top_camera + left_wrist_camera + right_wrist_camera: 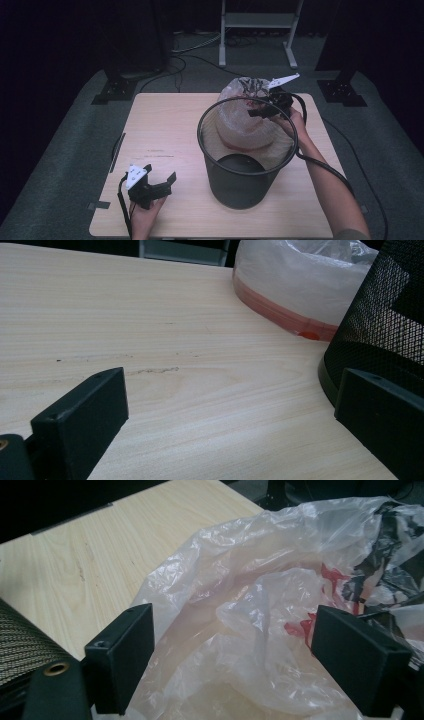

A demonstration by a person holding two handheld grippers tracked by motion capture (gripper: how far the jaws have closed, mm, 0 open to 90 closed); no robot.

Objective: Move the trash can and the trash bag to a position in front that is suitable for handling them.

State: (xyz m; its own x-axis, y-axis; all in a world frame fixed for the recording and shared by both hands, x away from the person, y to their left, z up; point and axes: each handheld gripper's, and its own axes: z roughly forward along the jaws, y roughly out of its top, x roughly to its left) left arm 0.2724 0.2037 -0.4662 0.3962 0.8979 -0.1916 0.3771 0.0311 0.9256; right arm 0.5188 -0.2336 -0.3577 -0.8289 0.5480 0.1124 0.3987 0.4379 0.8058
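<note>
right gripper (256, 111) agape over plastic bag (239, 122)

The counter (165, 130) was pale wood-grain, smooth and matt. The bin (240, 185) was black wire mesh with a smooth rim. The bag (240, 610) was thin, translucent, crinkled plastic, slightly glossy, with red and black print. Each hand-held gripper's jaws looked like matt black plastic.

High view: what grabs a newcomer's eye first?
The black mesh wastebasket standing right of centre on the wooden table. Just behind it sits a crumpled clear plastic bag with a red band, and the right hand-held gripper is open at the bag's top. The left hand-held gripper rests open near the table's front left.
</note>
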